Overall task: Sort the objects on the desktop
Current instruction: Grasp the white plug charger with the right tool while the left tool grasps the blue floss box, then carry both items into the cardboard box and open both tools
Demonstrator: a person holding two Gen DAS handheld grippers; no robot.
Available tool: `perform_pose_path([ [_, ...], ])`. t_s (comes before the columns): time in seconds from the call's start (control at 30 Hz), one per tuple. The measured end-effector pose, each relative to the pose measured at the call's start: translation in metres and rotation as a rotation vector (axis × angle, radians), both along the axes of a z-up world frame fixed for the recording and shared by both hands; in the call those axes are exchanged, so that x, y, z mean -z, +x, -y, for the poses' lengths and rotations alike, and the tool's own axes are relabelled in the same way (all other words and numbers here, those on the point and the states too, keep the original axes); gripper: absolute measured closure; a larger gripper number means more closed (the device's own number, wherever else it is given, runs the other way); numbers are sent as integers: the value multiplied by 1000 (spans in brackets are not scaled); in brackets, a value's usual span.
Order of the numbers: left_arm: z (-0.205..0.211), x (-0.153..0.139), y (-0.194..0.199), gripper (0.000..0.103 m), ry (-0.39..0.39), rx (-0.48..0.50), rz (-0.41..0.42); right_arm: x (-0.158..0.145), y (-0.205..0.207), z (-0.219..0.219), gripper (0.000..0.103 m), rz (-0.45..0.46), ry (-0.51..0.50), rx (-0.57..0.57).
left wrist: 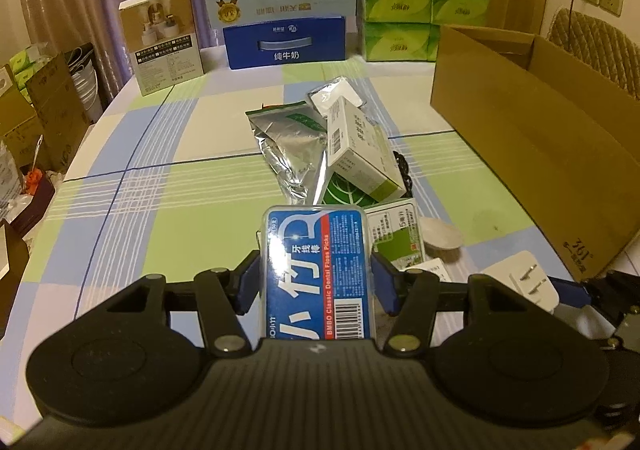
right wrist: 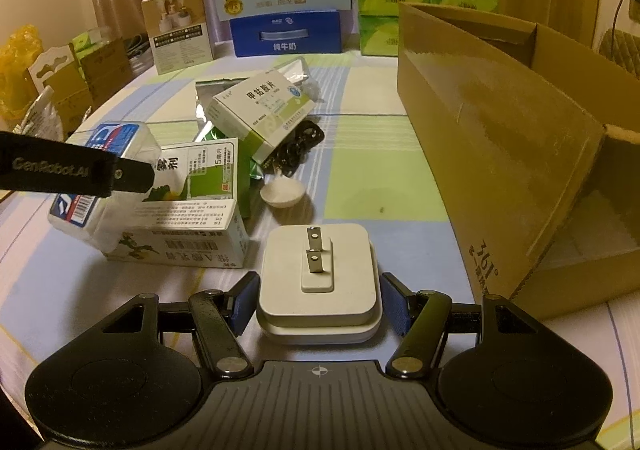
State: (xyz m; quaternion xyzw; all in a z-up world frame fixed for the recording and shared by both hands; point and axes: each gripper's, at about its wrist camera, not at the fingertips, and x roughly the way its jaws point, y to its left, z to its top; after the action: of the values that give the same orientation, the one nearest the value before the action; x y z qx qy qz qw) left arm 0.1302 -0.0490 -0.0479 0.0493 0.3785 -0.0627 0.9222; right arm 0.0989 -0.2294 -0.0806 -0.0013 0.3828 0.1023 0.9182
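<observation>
My left gripper is shut on a blue dental floss picks box, held just above the checked tablecloth; the same box shows at the left of the right wrist view. My right gripper is shut on a white plug charger, prongs up, also seen low right in the left wrist view as charger. Ahead lies a pile: a white-green medicine box, a silver foil bag, a green-white carton, a small white spoon and a black chain.
An open brown cardboard box stands at the right, close to the right gripper. Blue milk cases, green tissue packs and a beige product box line the table's far end. Cartons stand off the left edge.
</observation>
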Motion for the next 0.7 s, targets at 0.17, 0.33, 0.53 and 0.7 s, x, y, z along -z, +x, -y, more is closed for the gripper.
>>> perform_pose_path([
  [0.17,-2,-10,-13,50,-17,7,13,-9,-7,-1,41,25,-1,-2],
  [0.33,-2,-26,-20,50,-37,13,38,-30,-19,-1,41,82,-6,-2],
  [0.53,4,-53,-24,50,-61,40,83,-64,-25,6,41,165,-13,14],
  [0.7,21,-75,-22,50,-92,82,111,-98,-28,19,41,248,-12,41],
])
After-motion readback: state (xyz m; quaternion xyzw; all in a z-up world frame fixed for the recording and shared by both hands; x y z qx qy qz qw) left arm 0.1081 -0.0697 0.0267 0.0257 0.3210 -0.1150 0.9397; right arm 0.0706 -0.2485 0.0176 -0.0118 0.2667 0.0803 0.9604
